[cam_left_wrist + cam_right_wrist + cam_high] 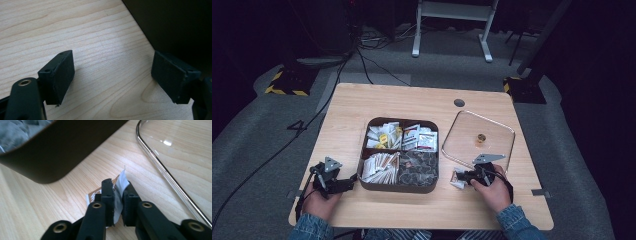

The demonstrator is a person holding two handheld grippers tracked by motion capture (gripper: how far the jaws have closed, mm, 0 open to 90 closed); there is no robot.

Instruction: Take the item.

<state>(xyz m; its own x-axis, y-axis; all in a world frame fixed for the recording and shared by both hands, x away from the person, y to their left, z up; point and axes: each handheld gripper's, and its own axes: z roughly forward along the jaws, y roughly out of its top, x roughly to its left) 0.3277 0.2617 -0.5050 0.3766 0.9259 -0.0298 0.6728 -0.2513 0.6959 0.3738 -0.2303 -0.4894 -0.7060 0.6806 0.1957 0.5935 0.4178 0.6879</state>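
Your inventory, one table (362, 105), light wood:

- One dark tray (398, 186), four compartments, at the table's middle toward your near edge. Far-left compartment: white and yellow packets. Far-right: white and red packets. Near-left: pale sticks. Near-right: dark grey packets. The counts within each are too small to tell.
- One clear lid (507, 131) with a small brass knob (481, 138), flat on the table toward the right edge, just beside the tray.
- One sachet (119, 185), white and brown, lying on the table near the tray's near-right corner, between the tray and the lid.
- Two tools. Your right tool (460, 176) has its jaws set narrow with the sachet between them; in the right gripper view the pads appear to rest against it, though a thin gap may remain. Your left tool (112, 75) stands with jaws apart over bare wood, nothing between them, its right jaw just beside the tray's left wall, near the table's near-left corner.
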